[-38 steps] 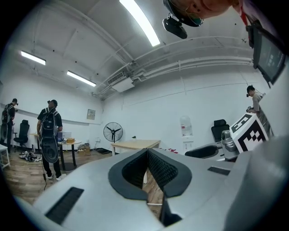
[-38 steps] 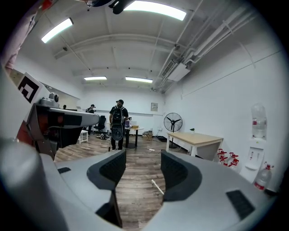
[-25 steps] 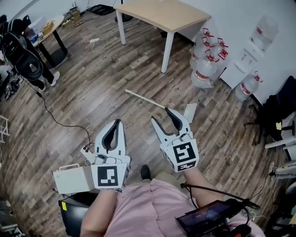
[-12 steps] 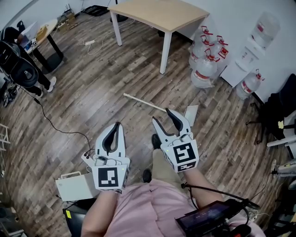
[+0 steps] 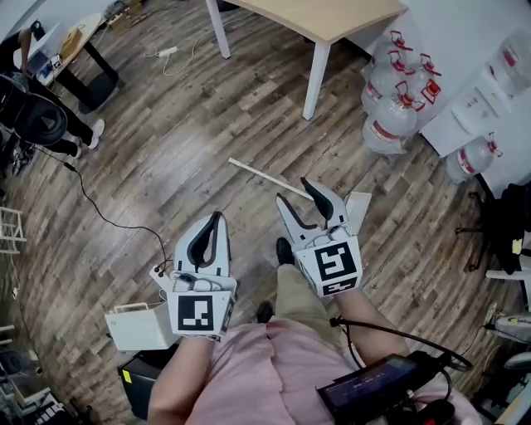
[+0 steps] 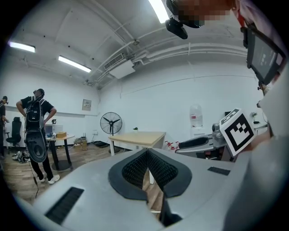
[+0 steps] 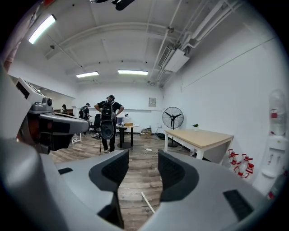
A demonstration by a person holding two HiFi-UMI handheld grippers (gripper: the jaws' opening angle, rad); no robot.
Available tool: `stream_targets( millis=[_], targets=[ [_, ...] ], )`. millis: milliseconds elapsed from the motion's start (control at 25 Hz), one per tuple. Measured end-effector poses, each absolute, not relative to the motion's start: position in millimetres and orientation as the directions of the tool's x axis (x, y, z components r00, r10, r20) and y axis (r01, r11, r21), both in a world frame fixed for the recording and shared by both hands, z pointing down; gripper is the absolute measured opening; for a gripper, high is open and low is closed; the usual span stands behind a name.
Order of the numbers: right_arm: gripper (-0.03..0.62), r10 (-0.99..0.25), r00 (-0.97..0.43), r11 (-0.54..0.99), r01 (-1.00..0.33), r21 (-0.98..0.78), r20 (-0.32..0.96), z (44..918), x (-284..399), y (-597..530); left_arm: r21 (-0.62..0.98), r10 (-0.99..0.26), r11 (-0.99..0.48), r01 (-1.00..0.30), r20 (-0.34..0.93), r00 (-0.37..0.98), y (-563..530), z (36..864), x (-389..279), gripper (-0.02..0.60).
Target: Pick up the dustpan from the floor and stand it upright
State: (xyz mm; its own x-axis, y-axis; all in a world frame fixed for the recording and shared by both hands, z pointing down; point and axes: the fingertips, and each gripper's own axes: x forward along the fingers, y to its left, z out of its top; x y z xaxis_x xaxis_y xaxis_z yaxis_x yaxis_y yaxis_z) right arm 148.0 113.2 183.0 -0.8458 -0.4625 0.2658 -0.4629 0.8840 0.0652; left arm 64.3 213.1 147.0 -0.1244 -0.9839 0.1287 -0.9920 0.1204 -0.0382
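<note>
The dustpan lies flat on the wood floor. Its long pale handle (image 5: 259, 173) runs from the upper left toward the pale pan (image 5: 359, 207), and my right gripper hides the stretch in between. My right gripper (image 5: 293, 191) hangs open in the air over that handle's pan end, holding nothing. In the right gripper view a piece of the handle (image 7: 147, 202) shows on the floor below the parted jaws (image 7: 143, 164). My left gripper (image 5: 217, 219) is shut and empty, to the left of the dustpan and apart from it. Its pads (image 6: 147, 155) meet in the left gripper view.
A wooden table (image 5: 332, 17) with white legs stands ahead, with several water bottles (image 5: 397, 112) to its right by the wall. A person (image 5: 40, 116) stands at far left beside a round table. A black cable (image 5: 99, 212) crosses the floor; a white box (image 5: 137, 326) sits by my left side.
I have stepped forward, one shoe now ahead by the right gripper. The dustpan sits closer under the right gripper. Both grippers keep their states.
</note>
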Motion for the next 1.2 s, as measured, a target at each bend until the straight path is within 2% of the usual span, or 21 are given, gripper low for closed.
stream_targets(
  millis=[520,960,1200],
  targets=[
    [0.198,-0.355,-0.91,0.935,-0.345,0.083,0.215,155.0,65.4,-27.7,-0.083,-0.949,0.286,-0.955,0.111,-0.294,96.8,116.5,-4.2,0.014],
    [0.198,-0.278,-0.927,0.96,-0.26,0.102,0.25,173.4,-9.8,-71.2,-0.04,-0.921,0.363,-0.931,0.135,-0.365,57.5,139.3,-77.7,0.012],
    [0.198,-0.244,-0.918,0.97,-0.227,0.089,0.313,206.5,-61.0,-97.9,-0.023,-0.914,0.37,-0.929,0.17,-0.368,26.3,165.4,-131.7,0.012]
  ],
)
